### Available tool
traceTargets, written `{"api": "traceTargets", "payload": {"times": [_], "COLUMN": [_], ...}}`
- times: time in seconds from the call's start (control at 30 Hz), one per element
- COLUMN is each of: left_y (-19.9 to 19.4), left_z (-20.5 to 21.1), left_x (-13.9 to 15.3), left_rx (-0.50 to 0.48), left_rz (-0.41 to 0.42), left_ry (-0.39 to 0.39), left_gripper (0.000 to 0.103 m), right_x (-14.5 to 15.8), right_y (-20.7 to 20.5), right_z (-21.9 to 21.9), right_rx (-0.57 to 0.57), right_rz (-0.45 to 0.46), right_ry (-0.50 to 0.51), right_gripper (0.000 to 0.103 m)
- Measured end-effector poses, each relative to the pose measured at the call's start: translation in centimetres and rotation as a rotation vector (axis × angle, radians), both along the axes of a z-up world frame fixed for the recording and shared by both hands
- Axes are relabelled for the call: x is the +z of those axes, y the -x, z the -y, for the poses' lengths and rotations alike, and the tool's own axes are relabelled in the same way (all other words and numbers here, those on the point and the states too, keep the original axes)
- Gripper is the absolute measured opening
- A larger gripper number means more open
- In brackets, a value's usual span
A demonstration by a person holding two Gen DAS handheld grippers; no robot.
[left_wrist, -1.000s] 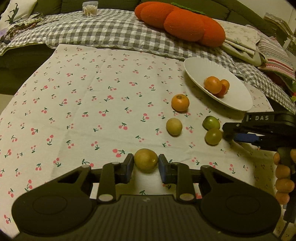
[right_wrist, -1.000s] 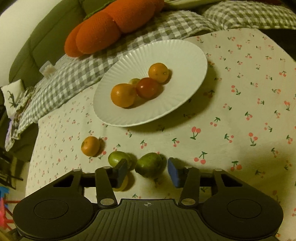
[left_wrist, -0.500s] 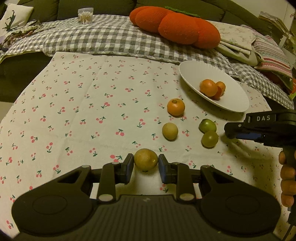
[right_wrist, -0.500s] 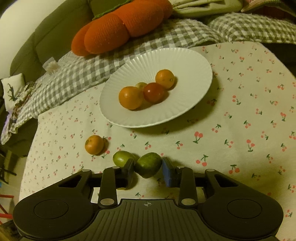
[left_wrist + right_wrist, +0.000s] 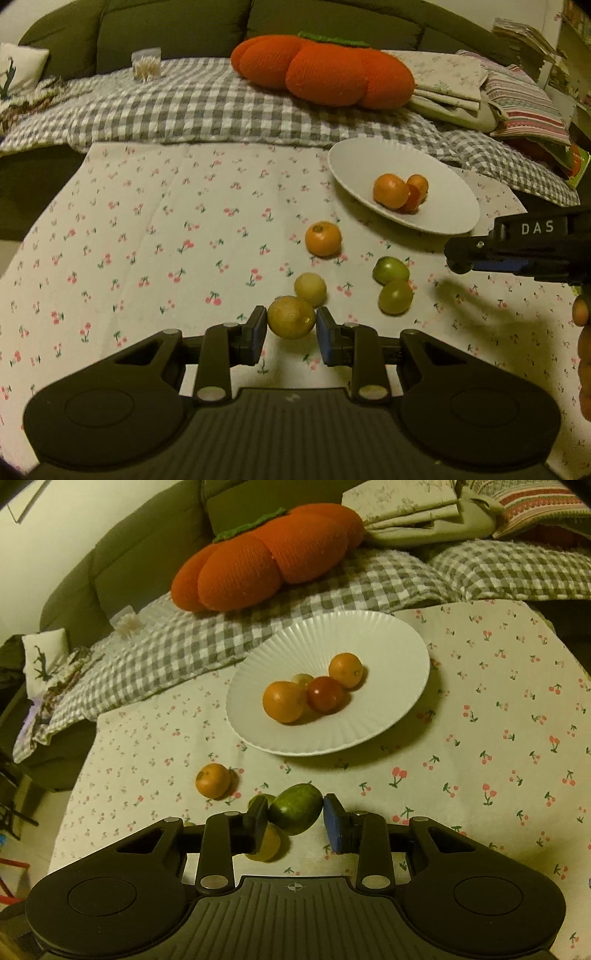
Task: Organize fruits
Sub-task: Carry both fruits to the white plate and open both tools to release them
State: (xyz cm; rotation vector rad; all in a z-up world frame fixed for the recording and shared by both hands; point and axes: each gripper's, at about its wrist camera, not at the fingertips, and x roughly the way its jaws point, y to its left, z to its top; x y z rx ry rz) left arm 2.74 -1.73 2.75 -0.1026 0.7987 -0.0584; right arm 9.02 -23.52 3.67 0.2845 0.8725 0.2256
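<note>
My left gripper (image 5: pixel 291 328) is shut on a yellow-green lemon-like fruit (image 5: pixel 291 322) and holds it just above the cherry-print cloth. My right gripper (image 5: pixel 295 814) has a green fruit (image 5: pixel 295 808) between its fingers; the left pad touches it, and a small gap shows at the right pad. In the left wrist view the right gripper (image 5: pixel 509 254) hangs beside two green fruits (image 5: pixel 390 269) on the cloth. A white plate (image 5: pixel 388 635) holds two oranges, a red fruit and a small yellow one. An orange (image 5: pixel 323 238) and a pale yellow fruit (image 5: pixel 310 288) lie loose.
An orange pumpkin cushion (image 5: pixel 325 70) lies on a grey checked blanket (image 5: pixel 166 107) behind the table. Folded cloths (image 5: pixel 517 96) are stacked at the back right. A small clear box (image 5: pixel 146 66) stands at the back left. The table's left edge drops off to the floor.
My left gripper has risen with the lemon-like fruit in it. My right gripper closed around the green fruit and has lifted and pulled back.
</note>
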Motion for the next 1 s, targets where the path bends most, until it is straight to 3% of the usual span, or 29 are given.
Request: {"api": "traceTargets", "payload": {"times": [0.73, 1.0], "left_y": [-2.0, -4.2], "left_z": [4.3, 5.2], "left_x": [1.6, 1.8], "left_rx": [-0.114, -0.165], "left_rz": [0.124, 0.137], "left_ry": [-0.101, -0.073], "left_gripper": [0.027, 0.027], "right_x": [2.3, 2.6], "right_y": [0.6, 0.0], "right_z": [2.5, 4.0], "right_rx": [-0.024, -0.07], "right_rz": [0.066, 0.076], "right_ry": [-0.054, -0.058], "right_gripper": [0.032, 0.032]}}
